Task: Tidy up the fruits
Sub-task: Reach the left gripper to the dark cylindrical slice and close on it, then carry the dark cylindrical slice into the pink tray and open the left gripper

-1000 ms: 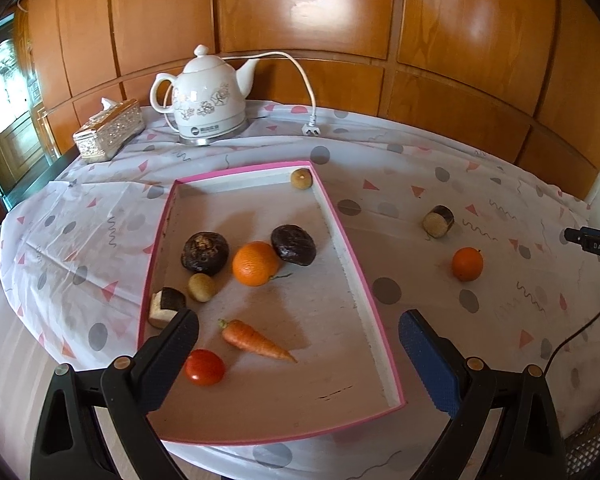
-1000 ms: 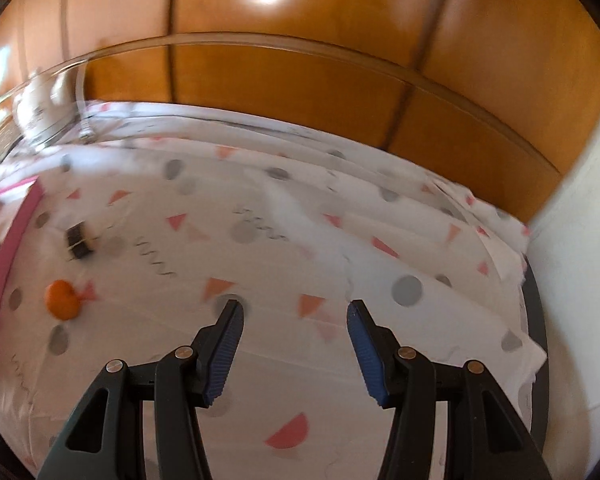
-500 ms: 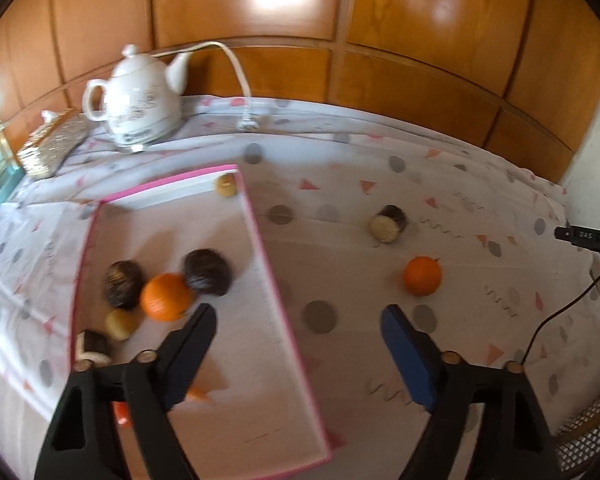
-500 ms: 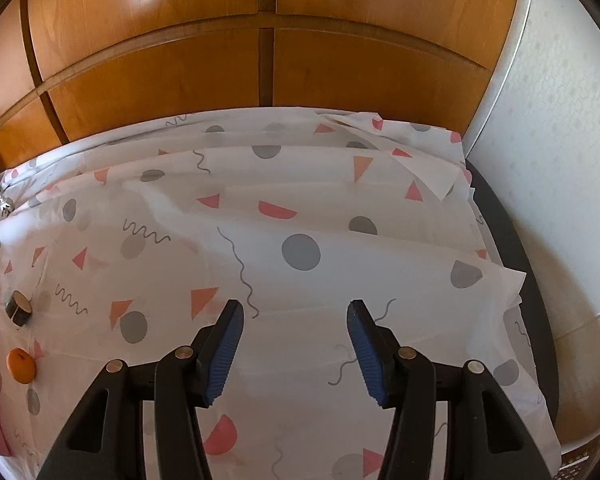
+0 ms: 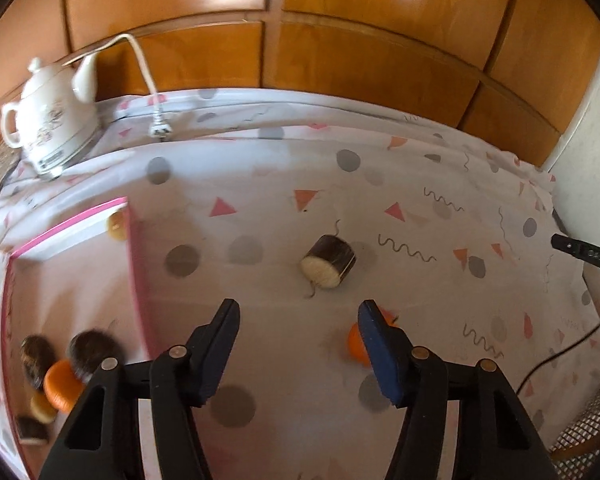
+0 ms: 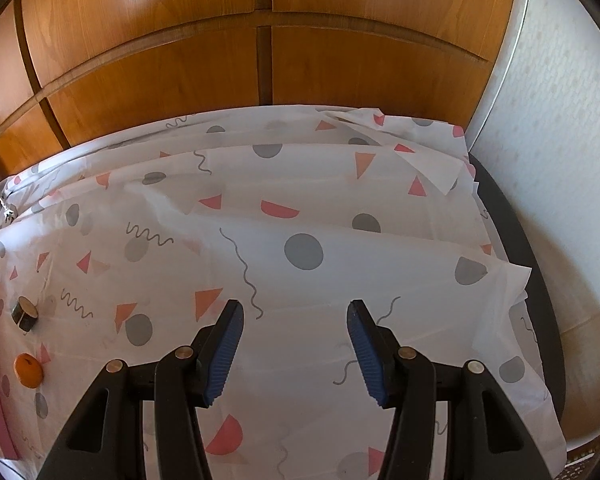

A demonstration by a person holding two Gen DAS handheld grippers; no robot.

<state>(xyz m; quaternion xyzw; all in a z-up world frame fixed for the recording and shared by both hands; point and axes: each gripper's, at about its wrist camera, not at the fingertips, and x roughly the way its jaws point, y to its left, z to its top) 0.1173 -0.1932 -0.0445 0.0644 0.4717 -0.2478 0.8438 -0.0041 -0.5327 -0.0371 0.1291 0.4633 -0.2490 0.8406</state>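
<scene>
White patterned cloth is covering the surface (image 5: 380, 168), giving loose produce a soft bed. Along its left side the pink-rimmed tray (image 5: 138, 280) is collecting sorted pieces, though blur and the frame edge are cutting most off. The left claw (image 5: 296, 344), jaws parted and just narrowing with nothing between them, is hanging over the cloth; its right finger is half hiding the loose orange (image 5: 356, 342), near a brown cut stub (image 5: 328, 262). The right claw (image 6: 296, 344) is idling open, empty.
</scene>
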